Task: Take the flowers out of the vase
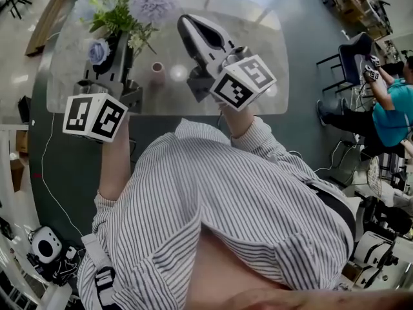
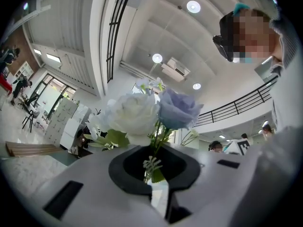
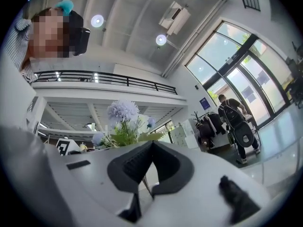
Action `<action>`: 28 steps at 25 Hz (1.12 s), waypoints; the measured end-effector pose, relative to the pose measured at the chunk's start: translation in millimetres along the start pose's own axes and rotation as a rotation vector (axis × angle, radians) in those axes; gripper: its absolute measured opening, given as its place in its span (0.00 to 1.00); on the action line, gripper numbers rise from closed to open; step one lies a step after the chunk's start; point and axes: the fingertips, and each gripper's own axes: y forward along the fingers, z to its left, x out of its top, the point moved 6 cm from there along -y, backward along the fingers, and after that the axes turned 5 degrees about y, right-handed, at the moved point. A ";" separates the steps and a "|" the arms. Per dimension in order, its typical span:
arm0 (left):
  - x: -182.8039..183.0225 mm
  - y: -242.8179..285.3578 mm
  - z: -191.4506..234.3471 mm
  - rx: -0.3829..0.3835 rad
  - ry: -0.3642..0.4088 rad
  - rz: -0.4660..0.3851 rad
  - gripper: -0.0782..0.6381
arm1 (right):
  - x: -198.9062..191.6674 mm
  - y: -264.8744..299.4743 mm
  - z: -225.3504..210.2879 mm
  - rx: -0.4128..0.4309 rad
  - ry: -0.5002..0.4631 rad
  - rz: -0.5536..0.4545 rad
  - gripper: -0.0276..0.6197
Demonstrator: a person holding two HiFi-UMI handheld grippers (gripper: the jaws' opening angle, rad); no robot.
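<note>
My left gripper (image 1: 121,41) is shut on the stems of the flower bunch (image 1: 126,8), which holds white, lilac and blue blooms with green leaves. In the left gripper view the white rose and blue rose (image 2: 177,109) stand just past the jaws (image 2: 152,162), and the stems run down between them. The small pink vase (image 1: 157,73) stands on the table below and to the right of the bunch, apart from it. My right gripper (image 1: 183,22) points toward the lilac pompom bloom, its jaws meeting at the tips (image 3: 151,145). A thin stem-like line shows behind their gap; a grip on it cannot be told.
The pale stone-look table (image 1: 258,89) has rounded corners and dark floor around it. A person in a teal top (image 1: 390,105) sits on a chair at the right. Camera gear (image 1: 45,245) lies on the floor at lower left. A wooden bench (image 1: 46,18) runs along the upper left.
</note>
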 end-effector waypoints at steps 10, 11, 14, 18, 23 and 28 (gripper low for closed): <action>-2.2 -0.3 2.2 -0.008 0.011 0.030 0.17 | -7.4 2.2 1.8 -0.029 0.017 0.007 0.06; -2.6 -1.5 2.3 -0.011 0.007 0.031 0.17 | -8.8 1.8 2.8 -0.030 0.015 0.011 0.06; -3.4 -3.8 2.6 -0.023 -0.009 0.030 0.17 | -12.7 1.5 5.8 -0.024 0.006 0.029 0.06; 0.0 -1.0 1.5 -0.022 0.003 0.042 0.17 | -11.3 2.1 5.3 -0.024 0.008 0.046 0.06; -6.1 -3.5 3.6 -0.013 0.016 0.049 0.17 | -20.6 3.0 4.8 -0.031 0.009 0.057 0.06; -9.6 -12.1 8.6 -0.017 0.013 0.049 0.17 | -31.1 6.5 12.3 -0.035 0.001 0.089 0.06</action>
